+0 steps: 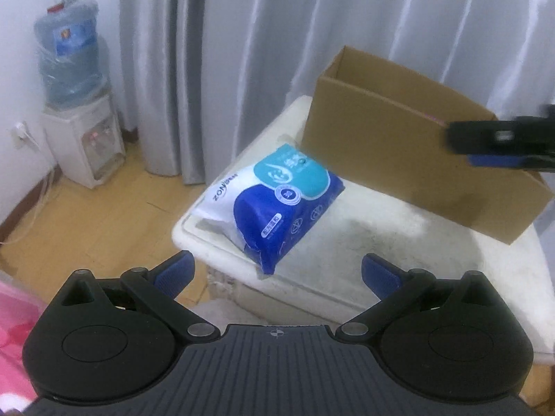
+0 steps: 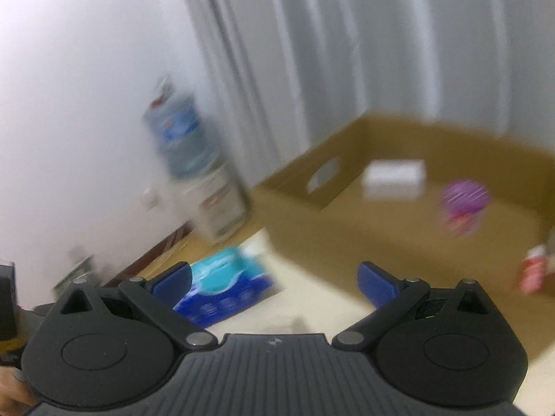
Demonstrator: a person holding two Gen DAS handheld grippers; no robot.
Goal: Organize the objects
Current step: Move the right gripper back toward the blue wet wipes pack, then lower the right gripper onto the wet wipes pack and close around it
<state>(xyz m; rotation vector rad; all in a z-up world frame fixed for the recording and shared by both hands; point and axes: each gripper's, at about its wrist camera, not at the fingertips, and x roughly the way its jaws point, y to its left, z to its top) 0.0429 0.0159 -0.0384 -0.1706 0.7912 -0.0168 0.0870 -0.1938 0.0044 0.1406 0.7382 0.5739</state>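
Nearest, the left hand-held gripper (image 1: 275,274) hovers with its jaws wide and empty, aimed at the wipes pack (image 1: 274,201), probably to pick it next. The pack lies flat near the corner of the white desk (image 1: 399,239), just beside the cardboard box (image 1: 416,159). The right hand-held gripper (image 2: 274,282) is also wide and empty, close to the box. Only the right wrist view, though blurred, looks inside the box: a white carton (image 2: 395,178), a purple cup (image 2: 463,208) and a red item (image 2: 532,272). Only the left view shows clearly the water dispenser (image 1: 79,104) far behind.
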